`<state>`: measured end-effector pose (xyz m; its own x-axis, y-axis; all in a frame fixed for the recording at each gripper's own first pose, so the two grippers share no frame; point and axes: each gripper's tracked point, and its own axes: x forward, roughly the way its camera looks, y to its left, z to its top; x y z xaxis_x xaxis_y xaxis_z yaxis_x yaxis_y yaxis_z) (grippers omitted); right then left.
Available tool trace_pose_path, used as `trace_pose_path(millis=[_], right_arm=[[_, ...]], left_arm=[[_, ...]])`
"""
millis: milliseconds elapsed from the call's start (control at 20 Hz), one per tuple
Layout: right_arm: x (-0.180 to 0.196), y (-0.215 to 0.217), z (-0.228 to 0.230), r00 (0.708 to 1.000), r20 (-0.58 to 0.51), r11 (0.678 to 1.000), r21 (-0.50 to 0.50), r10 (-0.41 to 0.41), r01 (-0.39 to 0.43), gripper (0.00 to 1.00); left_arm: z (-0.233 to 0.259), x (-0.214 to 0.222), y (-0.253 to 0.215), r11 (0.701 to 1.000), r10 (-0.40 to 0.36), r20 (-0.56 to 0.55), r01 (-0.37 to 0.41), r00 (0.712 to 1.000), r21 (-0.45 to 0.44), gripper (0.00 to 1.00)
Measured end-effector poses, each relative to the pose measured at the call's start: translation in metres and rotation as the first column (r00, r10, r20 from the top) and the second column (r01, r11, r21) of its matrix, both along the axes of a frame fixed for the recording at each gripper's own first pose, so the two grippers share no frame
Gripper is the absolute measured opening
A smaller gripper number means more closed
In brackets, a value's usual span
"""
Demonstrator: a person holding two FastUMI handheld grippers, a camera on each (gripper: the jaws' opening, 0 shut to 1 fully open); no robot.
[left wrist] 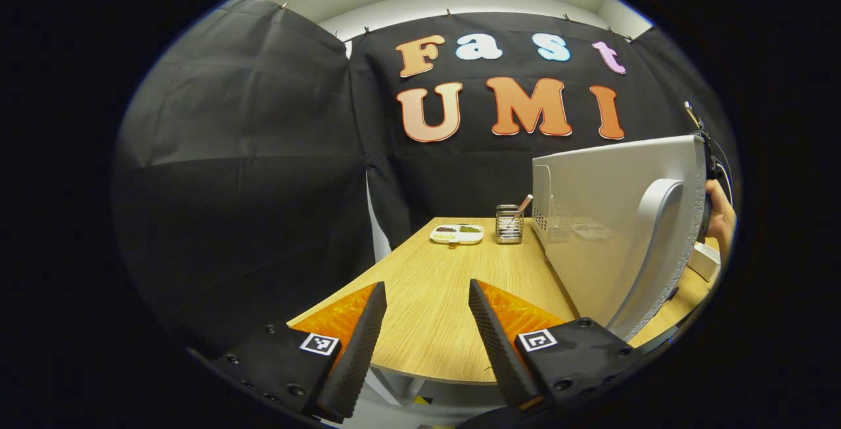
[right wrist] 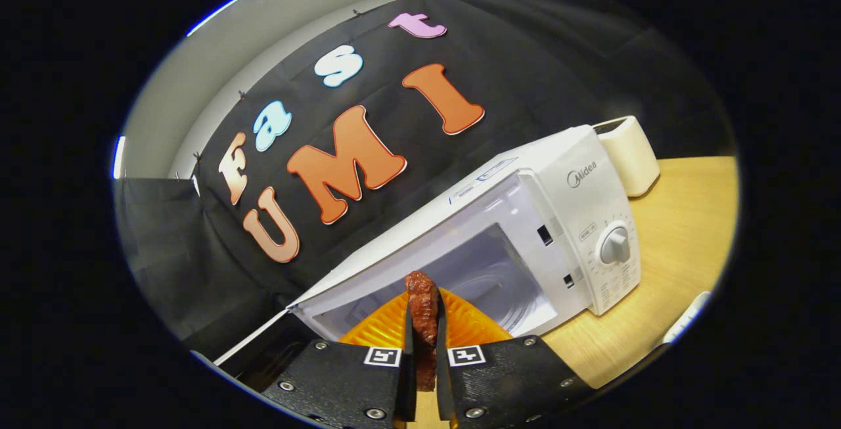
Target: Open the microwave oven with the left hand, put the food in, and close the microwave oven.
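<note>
Mid put-in step: right gripper [right wrist: 424, 324] pinching reddish food piece [right wrist: 422, 307], microwave [right wrist: 578, 219] cavity at 12 w/ door [left wrist: 617, 232] open. Left gripper [left wrist: 424, 324] fingers wide, empty. Next: ease food inside, release.

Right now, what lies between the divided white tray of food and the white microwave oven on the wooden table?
In the left gripper view, a metal wire utensil holder stands between the white tray and the microwave oven.

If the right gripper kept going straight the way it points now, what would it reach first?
Most likely the open cavity of the microwave: the right gripper, shut on the food, points into it with nothing between, though depth is hard to judge.
</note>
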<state>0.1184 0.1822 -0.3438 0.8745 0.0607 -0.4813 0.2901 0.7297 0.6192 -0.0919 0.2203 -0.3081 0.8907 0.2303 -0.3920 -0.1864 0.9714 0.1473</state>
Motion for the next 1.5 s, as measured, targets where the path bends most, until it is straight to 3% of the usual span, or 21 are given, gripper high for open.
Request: trace_pose_path(millis=[300,500,550,700,850,1150,1350,1500], right_arm=[[0.029,0.008,-0.026,0.991,0.042,0.989,0.073,-0.128,0.125,0.12],[0.041,0.013,-0.058,0.980,-0.001,0.972,0.126,-0.199,0.198,0.12],[0.044,0.015,-0.066,0.978,-0.013,0.967,0.144,-0.210,0.210,0.12],[0.050,0.015,-0.082,0.968,-0.026,0.955,0.161,-0.249,0.250,0.12],[0.058,0.004,-0.098,0.949,-0.027,0.941,0.130,-0.313,0.314,0.11],[0.060,0.000,-0.131,0.928,-0.066,0.927,0.063,-0.366,0.370,0.12],[0.070,0.000,-0.142,0.923,-0.093,0.926,0.021,-0.374,0.377,0.15],[0.068,0.007,-0.145,0.936,-0.124,0.944,-0.054,-0.329,0.325,0.20]], left_arm=[[-0.008,-0.002,0.011,0.999,0.029,-0.021,-0.029,0.999,-0.015,0.84],[-0.012,-0.002,0.017,0.999,0.039,-0.035,-0.039,0.999,-0.010,0.84],[-0.013,-0.002,0.019,0.999,0.042,-0.038,-0.042,0.998,-0.009,0.76],[-0.016,0.000,0.021,0.999,0.049,-0.048,-0.049,0.998,-0.006,0.76],[-0.018,0.002,0.022,0.999,0.053,-0.059,-0.053,0.997,0.002,0.76],[-0.018,0.006,0.022,0.998,0.055,-0.067,-0.054,0.996,0.012,0.76],[-0.015,0.005,0.022,0.998,0.052,-0.065,-0.051,0.997,0.023,0.76],[-0.014,0.003,0.022,0.998,0.057,-0.061,-0.056,0.997,0.023,0.75]])
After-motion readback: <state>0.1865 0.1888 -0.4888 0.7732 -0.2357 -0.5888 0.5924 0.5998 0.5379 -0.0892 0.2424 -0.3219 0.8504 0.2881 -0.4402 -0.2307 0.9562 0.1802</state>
